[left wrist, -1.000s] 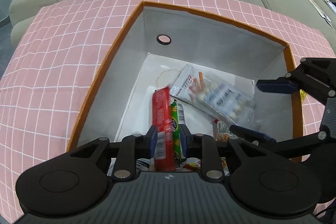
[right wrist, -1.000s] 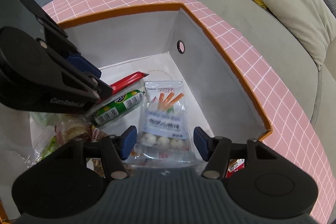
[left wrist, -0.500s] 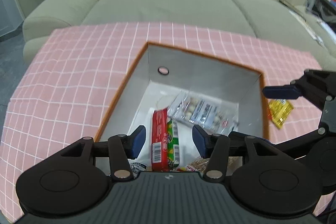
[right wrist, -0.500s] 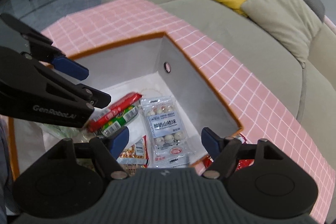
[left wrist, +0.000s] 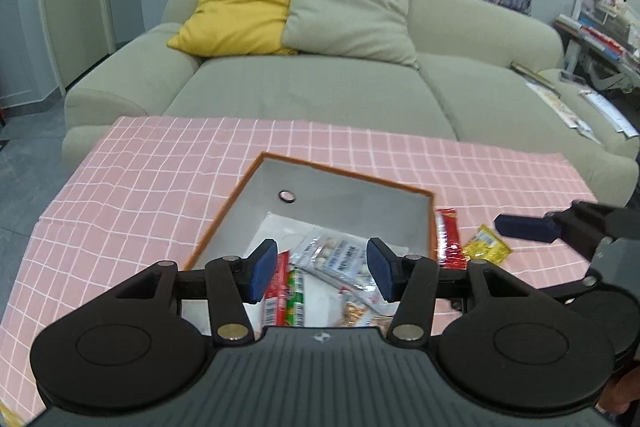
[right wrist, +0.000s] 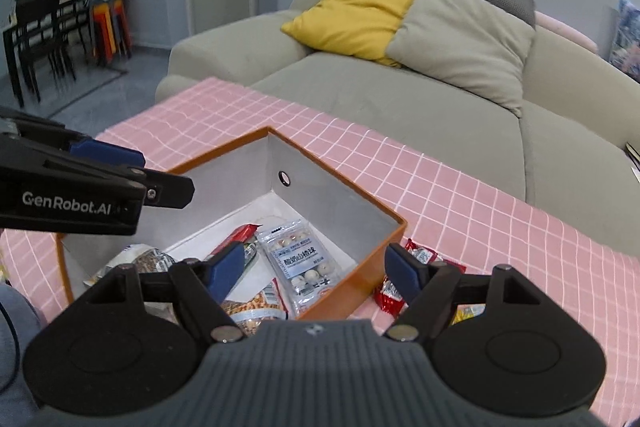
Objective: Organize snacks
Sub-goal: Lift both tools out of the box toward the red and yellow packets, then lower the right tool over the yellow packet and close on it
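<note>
An orange-rimmed box (left wrist: 344, 179) (right wrist: 352, 187) with grey inner walls stands on the pink checked cloth. Inside lie a red stick pack (left wrist: 276, 291), a green stick pack (left wrist: 295, 297), a clear bag of white balls (left wrist: 340, 259) (right wrist: 300, 259) and other packets. My left gripper (left wrist: 322, 275) is open and empty, raised above the box's near side. My right gripper (right wrist: 316, 271) is open and empty above the box's right corner. On the cloth right of the box lie a red packet (left wrist: 448, 235) (right wrist: 416, 259) and a yellow packet (left wrist: 486, 243).
The pink checked cloth (left wrist: 152, 179) covers a low table. A grey-green sofa (left wrist: 312, 95) with a yellow cushion (left wrist: 240, 11) and a grey cushion (left wrist: 352, 11) stands behind it. Papers lie on the sofa's right end (left wrist: 560, 103). Dark chairs (right wrist: 40, 39) stand far left.
Both grippers have risen and pulled back from inside the box. The left gripper let go of the red and green stick packs, which now lie in the box.
</note>
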### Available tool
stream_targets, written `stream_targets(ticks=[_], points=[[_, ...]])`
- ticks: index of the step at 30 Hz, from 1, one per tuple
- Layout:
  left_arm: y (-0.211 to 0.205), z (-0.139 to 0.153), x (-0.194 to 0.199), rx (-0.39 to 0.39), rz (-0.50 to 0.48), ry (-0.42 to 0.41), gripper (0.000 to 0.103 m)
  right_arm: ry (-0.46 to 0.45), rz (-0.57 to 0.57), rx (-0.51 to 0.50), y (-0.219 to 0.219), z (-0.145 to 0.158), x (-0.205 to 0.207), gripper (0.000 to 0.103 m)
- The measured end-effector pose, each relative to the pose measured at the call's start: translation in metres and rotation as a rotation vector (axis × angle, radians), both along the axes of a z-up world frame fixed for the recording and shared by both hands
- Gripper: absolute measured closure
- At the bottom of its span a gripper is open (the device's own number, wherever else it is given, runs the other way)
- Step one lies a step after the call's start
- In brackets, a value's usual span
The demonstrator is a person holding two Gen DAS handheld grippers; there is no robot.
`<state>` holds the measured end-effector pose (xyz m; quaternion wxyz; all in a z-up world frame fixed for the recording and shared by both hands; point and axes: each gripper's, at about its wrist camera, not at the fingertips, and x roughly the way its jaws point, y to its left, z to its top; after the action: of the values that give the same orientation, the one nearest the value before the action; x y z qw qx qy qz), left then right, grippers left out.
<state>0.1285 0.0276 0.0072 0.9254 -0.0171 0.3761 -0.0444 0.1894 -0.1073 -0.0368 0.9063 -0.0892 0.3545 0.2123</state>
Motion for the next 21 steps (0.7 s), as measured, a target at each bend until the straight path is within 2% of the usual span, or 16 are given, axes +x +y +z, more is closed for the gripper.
stream_targets(ticks=[4, 10, 16, 21], points=[[-0.014, 0.001, -0.015, 0.003, -0.011, -0.023, 0.042, -0.009, -0.017, 0.022, -0.012, -0.005, -0.018, 0.028], [-0.036, -0.005, -0.034, -0.035, -0.036, -0.028, 0.042, 0.008, -0.063, 0.036, -0.038, -0.019, -0.039, 0.024], [-0.056, -0.019, -0.043, -0.067, -0.025, -0.005, 0.042, 0.030, -0.169, 0.049, -0.069, -0.039, -0.055, 0.024], [-0.081, -0.032, -0.052, -0.076, -0.070, 0.004, 0.042, 0.029, -0.245, 0.025, -0.095, -0.057, -0.066, 0.025]])
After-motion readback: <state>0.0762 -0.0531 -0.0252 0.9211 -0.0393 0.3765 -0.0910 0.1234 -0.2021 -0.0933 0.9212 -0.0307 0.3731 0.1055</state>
